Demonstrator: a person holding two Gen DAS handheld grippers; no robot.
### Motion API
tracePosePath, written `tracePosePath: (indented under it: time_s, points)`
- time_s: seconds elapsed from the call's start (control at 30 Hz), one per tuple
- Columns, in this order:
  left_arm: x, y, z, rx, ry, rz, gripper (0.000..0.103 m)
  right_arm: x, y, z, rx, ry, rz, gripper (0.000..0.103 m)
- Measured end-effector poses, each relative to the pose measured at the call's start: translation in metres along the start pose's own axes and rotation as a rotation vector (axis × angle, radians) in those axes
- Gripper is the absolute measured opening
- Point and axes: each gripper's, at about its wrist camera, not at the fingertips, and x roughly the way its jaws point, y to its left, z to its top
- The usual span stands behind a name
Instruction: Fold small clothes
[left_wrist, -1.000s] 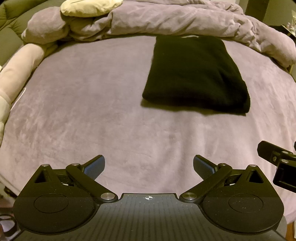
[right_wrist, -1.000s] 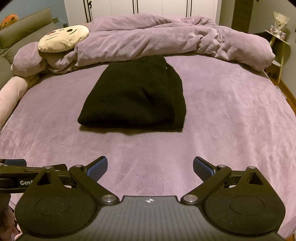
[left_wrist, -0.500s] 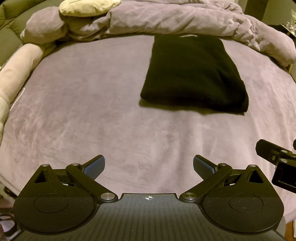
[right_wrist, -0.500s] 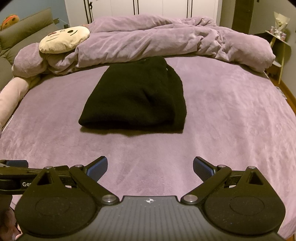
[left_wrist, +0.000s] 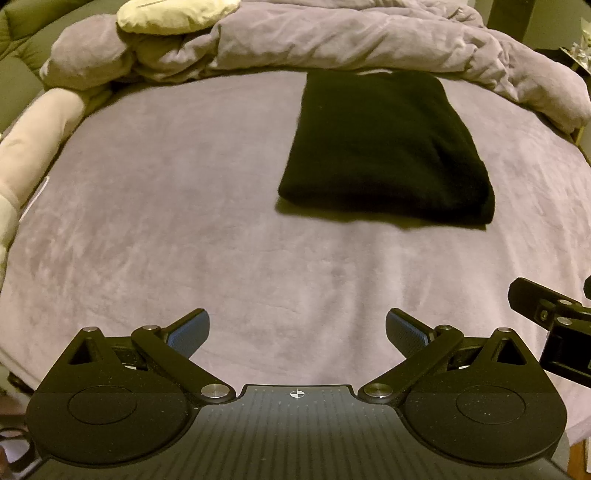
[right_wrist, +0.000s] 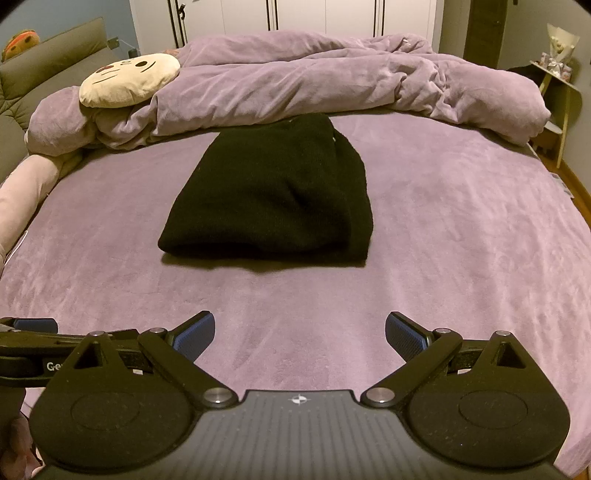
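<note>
Looking largest first: the bed filled both views, purple sheet bare in the near half, a bunched duvet across the far edge from 10 to 2 o'clock. The black garment lay flat on the sheet, touching the duvet's near edge. From the right gripper it sat at 12 o'clock, a shade left; from the left gripper at about 1 o'clock. Long axis ran 6-to-12, away from both tools. Right looked nearer in line, so my guess is it leads any reach. Garment looked already folded: compact rectangle, thick stacked edge on its right side, no loose sleeves visible. Both grippers had fingers spread wide, holding nothing, well apart from the garment.
</note>
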Motion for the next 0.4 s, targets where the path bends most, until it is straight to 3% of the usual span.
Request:
tracePosePath:
  time_s: [0.27,0.4]
  points:
    - [-0.003,-0.0008,-0.0038,0.019,-0.029,-0.003,0.103,0.0007,-0.0025,0.0024,0.0,0.005,0.0,0.099]
    - [0.0006,-0.0014,-0.0033,0.017,-0.007,-0.008,0.103,0.0013,-0.003,0.0033,0.008,0.008,-0.002,0.099]
